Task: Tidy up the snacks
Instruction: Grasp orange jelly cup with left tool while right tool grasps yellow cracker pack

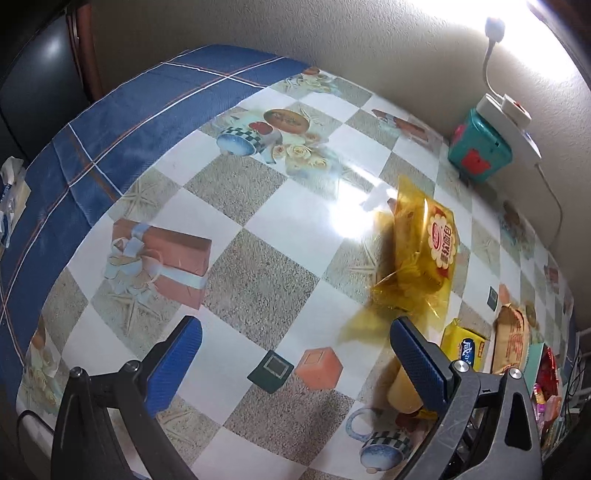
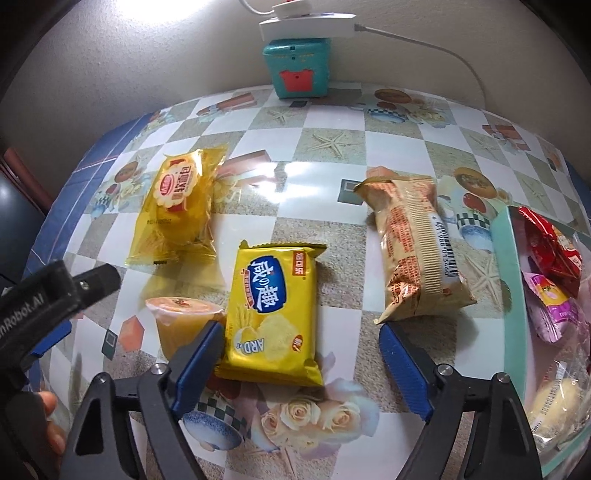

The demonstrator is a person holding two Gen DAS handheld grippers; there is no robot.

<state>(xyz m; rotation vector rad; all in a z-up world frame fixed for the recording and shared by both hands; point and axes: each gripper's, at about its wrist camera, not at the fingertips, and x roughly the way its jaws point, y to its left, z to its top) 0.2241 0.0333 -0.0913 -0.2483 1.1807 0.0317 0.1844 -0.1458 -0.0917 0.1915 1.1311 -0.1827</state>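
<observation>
Several snacks lie on the patterned table. A yellow bread pack (image 2: 177,206) lies at the left, also in the left wrist view (image 1: 424,251). A yellow cracker pack (image 2: 275,314) lies in the middle, a tan wrapped snack (image 2: 417,243) to its right, and an orange jelly cup (image 2: 184,325) to its left. A pale green tray (image 2: 515,295) at the right holds red, pink and clear packets. My right gripper (image 2: 303,365) is open just before the cracker pack. My left gripper (image 1: 295,354) is open and empty over bare table, left of the snacks.
A teal box (image 2: 295,70) with a white power strip (image 2: 306,22) on top stands against the back wall. A blue checked cloth (image 1: 110,129) covers the table's far left. The left gripper's body (image 2: 55,295) shows at the left of the right wrist view.
</observation>
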